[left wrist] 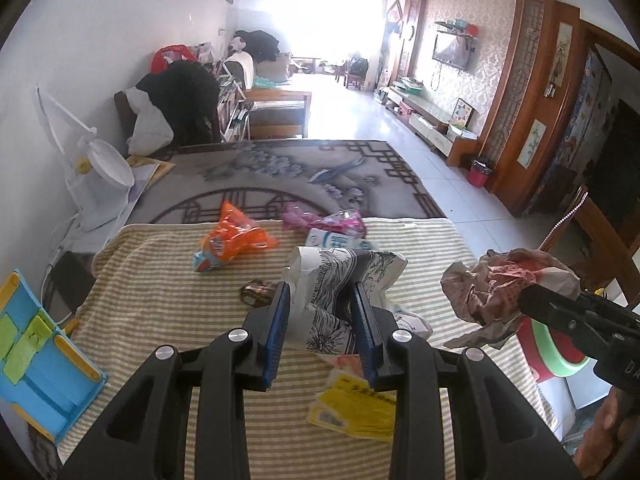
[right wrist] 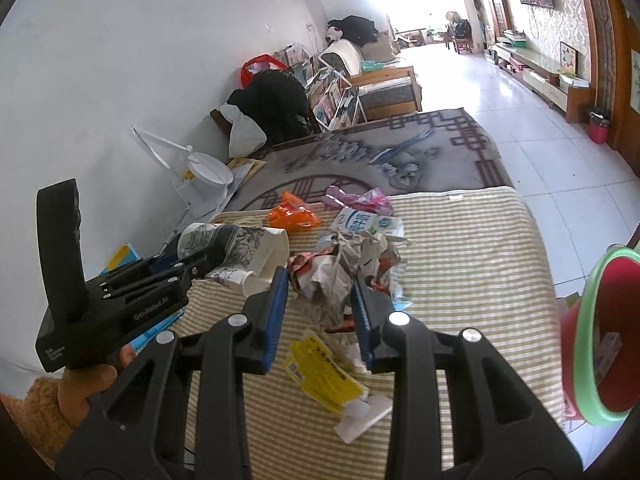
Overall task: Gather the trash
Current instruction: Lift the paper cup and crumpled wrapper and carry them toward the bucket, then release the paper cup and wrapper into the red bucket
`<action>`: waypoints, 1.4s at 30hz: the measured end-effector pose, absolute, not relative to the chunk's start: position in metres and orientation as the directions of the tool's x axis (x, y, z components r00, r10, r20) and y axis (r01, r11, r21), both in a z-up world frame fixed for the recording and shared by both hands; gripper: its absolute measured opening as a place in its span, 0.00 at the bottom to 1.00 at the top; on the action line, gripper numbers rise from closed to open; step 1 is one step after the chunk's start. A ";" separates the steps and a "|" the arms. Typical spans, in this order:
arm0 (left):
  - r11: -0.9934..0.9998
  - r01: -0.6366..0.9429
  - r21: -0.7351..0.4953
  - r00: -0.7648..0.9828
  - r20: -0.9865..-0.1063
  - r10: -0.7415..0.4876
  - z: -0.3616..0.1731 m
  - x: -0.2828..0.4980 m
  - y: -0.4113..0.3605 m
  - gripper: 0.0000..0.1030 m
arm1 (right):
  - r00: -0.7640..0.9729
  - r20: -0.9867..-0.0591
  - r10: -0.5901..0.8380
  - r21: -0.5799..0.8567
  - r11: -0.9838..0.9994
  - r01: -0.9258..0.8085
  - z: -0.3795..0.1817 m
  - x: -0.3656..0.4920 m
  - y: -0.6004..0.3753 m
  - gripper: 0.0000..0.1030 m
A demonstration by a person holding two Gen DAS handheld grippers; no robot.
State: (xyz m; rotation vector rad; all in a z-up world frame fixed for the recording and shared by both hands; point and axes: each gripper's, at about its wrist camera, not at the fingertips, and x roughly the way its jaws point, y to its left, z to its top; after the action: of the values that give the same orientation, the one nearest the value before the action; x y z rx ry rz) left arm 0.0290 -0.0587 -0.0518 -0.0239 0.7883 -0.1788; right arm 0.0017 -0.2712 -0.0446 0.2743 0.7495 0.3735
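Nearest you, your left gripper (left wrist: 320, 320) has its jaws pinched on a crushed paper cup (left wrist: 340, 280) printed with ink drawings, held clear above the bench. Your right gripper (right wrist: 320, 312) has its jaws clamped on a crumpled wad of brownish wrapper paper (right wrist: 344, 264), also lifted off the surface. Carrying one piece in each hand looks like a way to clear two items in a single trip.

Just below the jaws, a yellow card packet (right wrist: 320, 376) and a white scrap (right wrist: 360, 420) lie flat on the striped cloth (right wrist: 460, 260) covering the bench. Flat pieces like these will probably need a low, shallow approach.

At your right, beside the edge of the bench, stands a red bin (right wrist: 604, 344) with a green rim, open side toward you. That is likely where both loads belong, and the wad is the closer of the two to it.

Further along the cloth sit an orange snack bag (left wrist: 232, 240), a blue-and-white pack (right wrist: 360, 220) and a pink wrapper (left wrist: 320, 220), all waiting near the far edge. Beyond them a patterned rug (left wrist: 300, 172) covers the floor.
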 end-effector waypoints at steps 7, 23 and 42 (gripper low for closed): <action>0.983 0.163 -0.080 0.700 -0.693 -0.172 -0.041 0.023 -0.107 0.28 | 0.693 -0.588 0.417 0.366 0.901 -0.232 -0.036 -0.006 -0.316 0.30; 0.973 0.223 -0.065 0.698 -0.686 -0.206 -0.030 0.025 -0.218 0.28 | 0.725 -0.568 0.390 0.403 0.900 -0.168 -0.041 -0.006 -0.422 0.31; 0.913 0.402 -0.077 0.636 -0.693 -0.338 -0.031 0.024 -0.348 0.28 | 0.772 -0.597 0.218 0.399 0.915 0.050 -0.061 -0.041 -0.546 0.31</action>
State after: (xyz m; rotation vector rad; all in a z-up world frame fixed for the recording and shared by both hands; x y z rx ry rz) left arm 0.0239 -0.3483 -0.0311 0.0876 0.7729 -0.4233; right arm -0.0407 -0.5464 -0.0610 0.4120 0.6874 0.0940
